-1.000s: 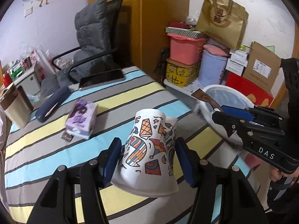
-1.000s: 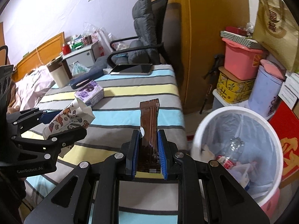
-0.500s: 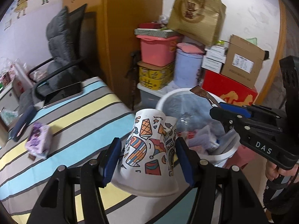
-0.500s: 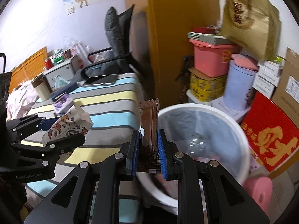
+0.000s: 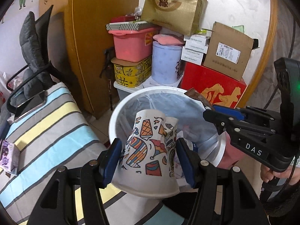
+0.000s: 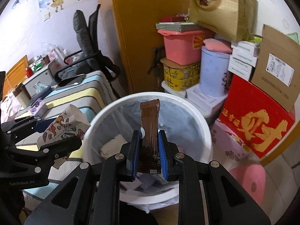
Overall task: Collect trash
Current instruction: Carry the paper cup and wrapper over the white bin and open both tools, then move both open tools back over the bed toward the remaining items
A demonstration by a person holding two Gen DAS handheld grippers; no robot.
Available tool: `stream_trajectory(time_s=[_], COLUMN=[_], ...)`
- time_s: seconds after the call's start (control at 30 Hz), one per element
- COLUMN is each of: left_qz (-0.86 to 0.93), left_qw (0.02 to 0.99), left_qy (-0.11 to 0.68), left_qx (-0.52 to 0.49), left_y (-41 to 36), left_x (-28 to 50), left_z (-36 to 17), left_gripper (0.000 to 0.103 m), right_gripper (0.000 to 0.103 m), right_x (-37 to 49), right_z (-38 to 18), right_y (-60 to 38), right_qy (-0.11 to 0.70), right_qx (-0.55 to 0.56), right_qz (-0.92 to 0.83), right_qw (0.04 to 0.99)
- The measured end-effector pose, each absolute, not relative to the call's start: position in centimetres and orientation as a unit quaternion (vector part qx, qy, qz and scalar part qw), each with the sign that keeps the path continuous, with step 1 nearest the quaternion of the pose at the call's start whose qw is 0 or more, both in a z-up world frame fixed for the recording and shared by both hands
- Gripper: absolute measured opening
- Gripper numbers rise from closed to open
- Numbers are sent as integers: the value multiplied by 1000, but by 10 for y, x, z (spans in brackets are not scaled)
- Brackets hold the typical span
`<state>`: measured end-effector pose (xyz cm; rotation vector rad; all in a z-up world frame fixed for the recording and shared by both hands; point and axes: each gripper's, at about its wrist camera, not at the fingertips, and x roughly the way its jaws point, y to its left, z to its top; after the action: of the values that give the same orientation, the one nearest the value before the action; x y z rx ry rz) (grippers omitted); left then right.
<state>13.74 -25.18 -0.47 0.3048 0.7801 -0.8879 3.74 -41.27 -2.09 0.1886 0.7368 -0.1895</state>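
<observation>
Left wrist view: my left tongs (image 5: 148, 161) grasp a crumpled patterned paper cup (image 5: 150, 150) at the near rim of the white trash bin (image 5: 120, 112). The striped table (image 5: 46, 127) lies left; stacked boxes (image 5: 225, 50) stand against the wall behind.

Right wrist view: my right tongs (image 6: 149, 150) are clenched on a brown wrapper (image 6: 150, 131), upright above the lined bin (image 6: 202, 123). A grey chair (image 6: 84, 37) stands beyond the table (image 6: 90, 93).

The bin (image 6: 203, 123) stands right of the table (image 6: 88, 91), with stacked boxes (image 6: 253, 112) behind it and a chair (image 6: 88, 43) far left.
</observation>
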Motion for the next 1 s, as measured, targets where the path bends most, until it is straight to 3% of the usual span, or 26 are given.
stream_trajectory(time_s=[0.53,0.7,0.77,0.9,1.0], left_qz=[-412,-410,-410,-409,-407], left_qw=[810,807,807,808,810], left_qy=[386,395,396,397,396], left_qx=[161,156,152,147,145], left_y=[-294,-292,-290,-289,-285], left_x=[140,144,144,145,145], left_z=[-24,-29,-29,-28,-27], left_gripper=[65,72,73,75,76], right_gripper=[23,25,28,54,54], right_x=[46,46,46,45,44], right_z=[-43,-45,-45,-43,-41], right_y=[-445,-449,-449,-448,-448], right_qy=[397,397,396,390,385], right_qx=[82,86,84,89,91], right_qz=[-114,-113,-114,-114,-113], right_qw=[907,907,907,909,911])
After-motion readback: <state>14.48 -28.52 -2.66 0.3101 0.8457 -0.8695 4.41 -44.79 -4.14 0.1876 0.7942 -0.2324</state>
